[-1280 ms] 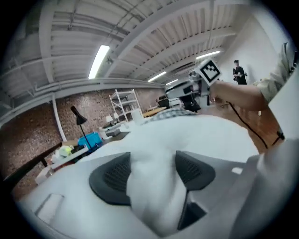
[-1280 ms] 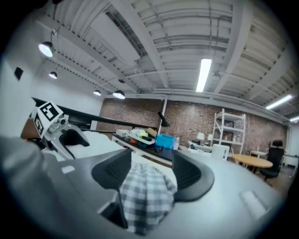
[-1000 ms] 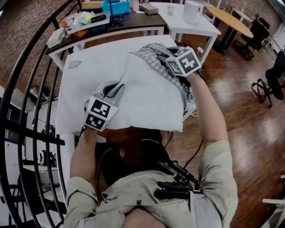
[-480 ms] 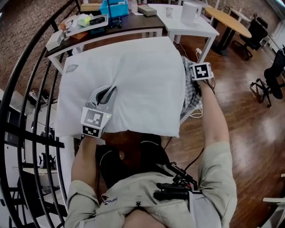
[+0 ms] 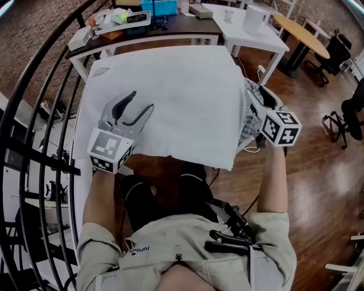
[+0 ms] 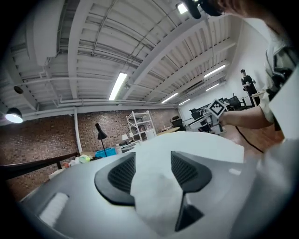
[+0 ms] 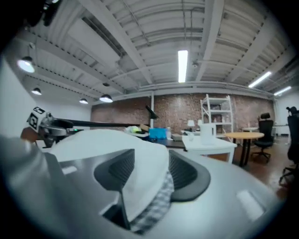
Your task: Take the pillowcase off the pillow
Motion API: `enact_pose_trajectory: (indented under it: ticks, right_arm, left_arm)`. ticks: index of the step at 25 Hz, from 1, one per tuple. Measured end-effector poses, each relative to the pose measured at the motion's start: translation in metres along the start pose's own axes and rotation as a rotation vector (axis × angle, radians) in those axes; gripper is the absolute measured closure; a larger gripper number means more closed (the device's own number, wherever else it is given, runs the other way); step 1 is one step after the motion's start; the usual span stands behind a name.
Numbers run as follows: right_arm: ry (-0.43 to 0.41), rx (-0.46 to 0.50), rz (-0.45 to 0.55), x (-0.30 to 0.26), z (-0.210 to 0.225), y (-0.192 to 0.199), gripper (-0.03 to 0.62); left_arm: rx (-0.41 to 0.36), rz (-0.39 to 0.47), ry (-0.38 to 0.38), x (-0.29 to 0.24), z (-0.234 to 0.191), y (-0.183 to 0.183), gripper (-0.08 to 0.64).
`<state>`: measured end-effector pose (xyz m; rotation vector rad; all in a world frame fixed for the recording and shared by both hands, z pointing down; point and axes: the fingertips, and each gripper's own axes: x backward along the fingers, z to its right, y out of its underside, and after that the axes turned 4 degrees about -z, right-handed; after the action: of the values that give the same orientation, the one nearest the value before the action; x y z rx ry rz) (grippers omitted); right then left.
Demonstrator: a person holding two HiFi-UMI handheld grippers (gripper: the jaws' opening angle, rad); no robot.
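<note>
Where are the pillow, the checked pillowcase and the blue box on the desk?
pillow (image 5: 170,96), head view, the middle of its white top.
pillowcase (image 7: 156,205), right gripper view, the checked fold below the white pillow edge.
blue box (image 5: 160,7), head view, its front wall.

Open-plan laboratory or workshop loft. Red-brown brick walls (image 7: 187,108), exposed white ceiling beams (image 6: 74,51) carrying long fluorescent tube lights (image 7: 182,60), a glossy brown wooden plank floor (image 5: 324,182), a white open metal shelving unit (image 7: 216,114), a round light-wood table (image 5: 301,28), black swivel office chairs (image 5: 336,50) and a dark, cluttered workbench (image 5: 170,25) indicate a shared technical workspace.
</note>
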<state>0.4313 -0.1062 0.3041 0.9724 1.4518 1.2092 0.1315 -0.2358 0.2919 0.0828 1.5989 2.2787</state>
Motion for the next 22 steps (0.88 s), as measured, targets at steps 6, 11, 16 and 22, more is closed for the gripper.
enact_pose_trajectory:
  ticks: [6, 11, 16, 22]
  right_arm:
    - [-0.306, 0.100, -0.086, 0.061, -0.145, 0.035, 0.284]
    - [-0.213, 0.328, -0.245, 0.021, -0.159, 0.083, 0.330]
    - [-0.048, 0.461, -0.202, -0.030, -0.133, 0.050, 0.461]
    - [0.023, 0.511, -0.232, -0.112, -0.099, 0.042, 0.471]
  left_arm:
    - [0.115, -0.177, -0.111, 0.095, -0.028, 0.086, 0.261]
    - [0.144, -0.291, -0.140, 0.098, -0.028, 0.144, 0.322]
    - [0.093, -0.309, -0.160, 0.055, -0.034, 0.147, 0.528]
    - [0.077, -0.389, -0.142, -0.012, -0.057, 0.156, 0.534]
